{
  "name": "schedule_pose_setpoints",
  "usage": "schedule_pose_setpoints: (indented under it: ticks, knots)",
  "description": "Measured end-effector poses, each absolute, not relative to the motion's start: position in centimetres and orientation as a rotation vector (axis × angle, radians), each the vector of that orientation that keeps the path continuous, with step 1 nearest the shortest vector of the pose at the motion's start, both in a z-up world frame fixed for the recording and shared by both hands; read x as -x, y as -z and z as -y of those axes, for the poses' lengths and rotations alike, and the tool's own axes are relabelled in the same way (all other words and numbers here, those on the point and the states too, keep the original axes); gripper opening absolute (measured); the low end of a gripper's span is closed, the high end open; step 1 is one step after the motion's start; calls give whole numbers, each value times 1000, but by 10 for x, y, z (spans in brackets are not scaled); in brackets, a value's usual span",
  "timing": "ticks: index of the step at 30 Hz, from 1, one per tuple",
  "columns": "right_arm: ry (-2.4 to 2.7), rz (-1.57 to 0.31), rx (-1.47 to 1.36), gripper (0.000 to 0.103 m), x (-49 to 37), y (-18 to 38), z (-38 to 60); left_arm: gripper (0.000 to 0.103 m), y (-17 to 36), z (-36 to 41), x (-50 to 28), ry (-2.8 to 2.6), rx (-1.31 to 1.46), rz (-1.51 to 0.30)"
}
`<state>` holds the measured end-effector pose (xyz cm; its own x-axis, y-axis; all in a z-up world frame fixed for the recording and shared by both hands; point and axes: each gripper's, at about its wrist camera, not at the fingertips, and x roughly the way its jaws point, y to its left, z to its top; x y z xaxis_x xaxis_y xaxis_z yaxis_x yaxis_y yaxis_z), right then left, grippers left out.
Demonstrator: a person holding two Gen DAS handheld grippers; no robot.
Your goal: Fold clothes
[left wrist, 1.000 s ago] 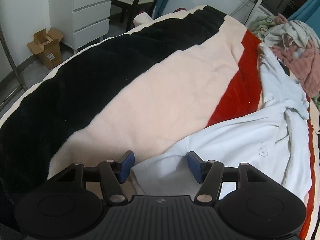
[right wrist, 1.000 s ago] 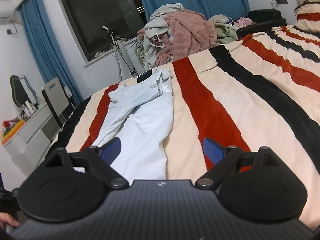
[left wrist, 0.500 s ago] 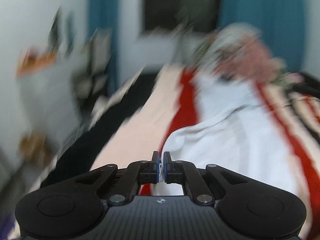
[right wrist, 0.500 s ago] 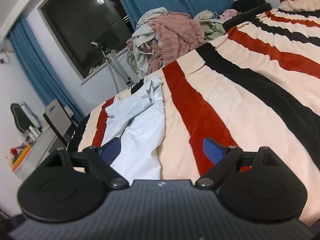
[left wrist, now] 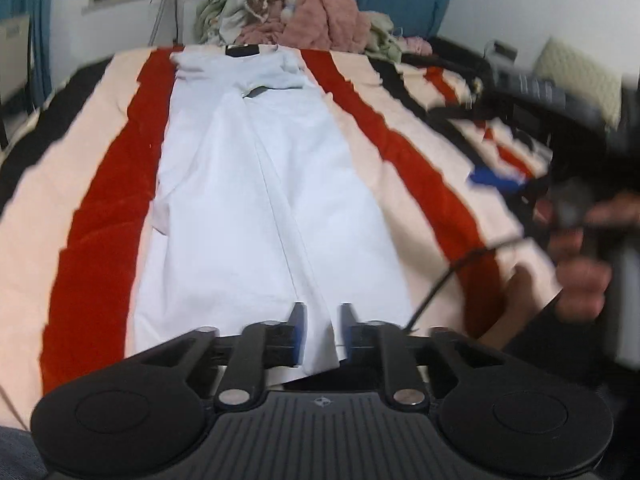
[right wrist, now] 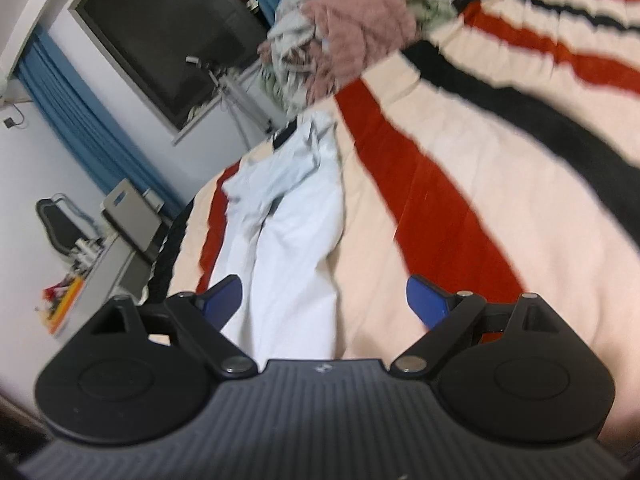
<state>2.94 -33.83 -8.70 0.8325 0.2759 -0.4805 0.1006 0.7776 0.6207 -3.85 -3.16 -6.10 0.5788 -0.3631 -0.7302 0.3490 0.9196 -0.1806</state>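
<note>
No legible text, brand or number appears in either view; a small round emblem on each tool's black housing and a dark waistband patch are too blurred to read.

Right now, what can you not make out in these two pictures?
- Left view: the near hem of the white trousers, behind the left gripper.
- Left view: the right gripper, smeared by motion blur.
- Right view: the clothes pile, blurred, single garments unclear.
</note>
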Motion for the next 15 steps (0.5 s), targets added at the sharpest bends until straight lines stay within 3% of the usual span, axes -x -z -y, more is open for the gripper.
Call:
schedule_pose_setpoints:
  ticks: [1,5,7,8,15]
  knots:
    - [-127,-609,-705,90,-31,91,338,53,58,23,35,415,54,-860]
    - [-214,-707,-766,90,-39,107,331,62,50,-11,2,378,220,-871]
    - [-216,-770,-777,78,-43,119,324,69,54,-37,-15,326,328,-878]
    - [-208,-809,-784,72,-45,126,322,70,56,-50,-23,299,382,-881]
    - [-159,-926,-844,71,-51,155,316,71,101,-91,-77,135,611,-1033]
